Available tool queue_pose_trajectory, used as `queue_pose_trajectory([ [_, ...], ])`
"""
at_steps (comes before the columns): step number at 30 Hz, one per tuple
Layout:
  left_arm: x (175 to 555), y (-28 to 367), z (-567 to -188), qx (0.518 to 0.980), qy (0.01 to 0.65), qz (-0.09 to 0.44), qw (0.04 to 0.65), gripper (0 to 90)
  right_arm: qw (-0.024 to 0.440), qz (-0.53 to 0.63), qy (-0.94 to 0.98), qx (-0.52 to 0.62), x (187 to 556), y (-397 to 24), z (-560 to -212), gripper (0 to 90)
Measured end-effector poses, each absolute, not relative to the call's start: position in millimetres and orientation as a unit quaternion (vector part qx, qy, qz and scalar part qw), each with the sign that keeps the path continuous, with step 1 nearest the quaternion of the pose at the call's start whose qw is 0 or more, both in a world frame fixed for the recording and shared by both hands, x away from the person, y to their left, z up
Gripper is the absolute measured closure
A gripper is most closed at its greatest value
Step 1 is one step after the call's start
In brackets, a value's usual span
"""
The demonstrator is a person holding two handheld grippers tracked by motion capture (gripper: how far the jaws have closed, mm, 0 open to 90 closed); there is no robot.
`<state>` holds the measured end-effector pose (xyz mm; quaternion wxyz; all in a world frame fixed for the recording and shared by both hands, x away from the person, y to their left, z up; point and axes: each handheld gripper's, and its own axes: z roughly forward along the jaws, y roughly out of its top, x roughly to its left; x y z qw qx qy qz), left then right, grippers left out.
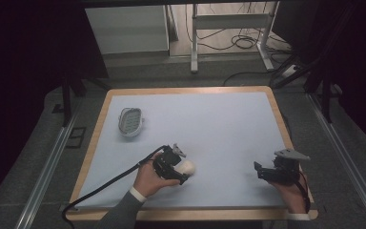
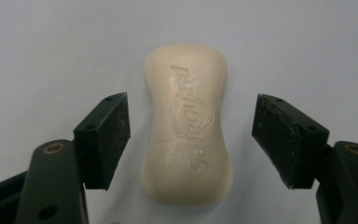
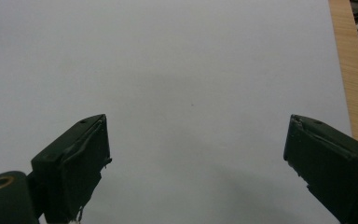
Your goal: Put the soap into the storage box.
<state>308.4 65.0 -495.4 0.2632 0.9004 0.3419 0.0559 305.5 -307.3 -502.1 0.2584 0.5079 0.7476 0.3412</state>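
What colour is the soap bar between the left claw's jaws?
Creamy off-white, with embossed lettering on top; the soap bar shows best in the left gripper view.

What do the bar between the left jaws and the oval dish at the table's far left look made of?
Bar: looks like solid soap, cream, waxy matte sheen, with a brand name moulded into its top. Oval dish: probably moulded plastic, pale grey-white, with a ribbed or slotted inside; too small to be sure. Left gripper: the pads stand clear of the bar on both sides.

Cream soap [image 2: 186,126], pale blue mat [image 1: 219,124]
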Motion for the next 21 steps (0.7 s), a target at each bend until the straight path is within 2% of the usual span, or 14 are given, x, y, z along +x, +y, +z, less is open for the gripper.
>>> queue_pose_trajectory([
  [5, 310.7, 60.5, -504.4, 0.903, 0.346, 0.055, 0.248, 30.3, 0.257, 0.34, 0.748, 0.508, 305.6, -307.1, -502.7, 6.8],
  [12, 312.7, 59.1, -507.9, 0.903, 0.35, 0.061, 0.24, 39.1, 0.257, 0.339, 0.748, 0.509, 305.8, -307.4, -503.0, 6.8],
  [15, 311.7, 58.2, -509.0, 0.905, 0.347, 0.059, 0.238, 48.1, 0.252, 0.345, 0.746, 0.511, 305.6, -307.6, -502.0, 6.7],
  [21, 311.0, 56.8, -511.5, 0.906, 0.347, 0.063, 0.233, 47.5, 0.253, 0.344, 0.744, 0.514, 305.7, -309.4, -501.8, 6.8],
])
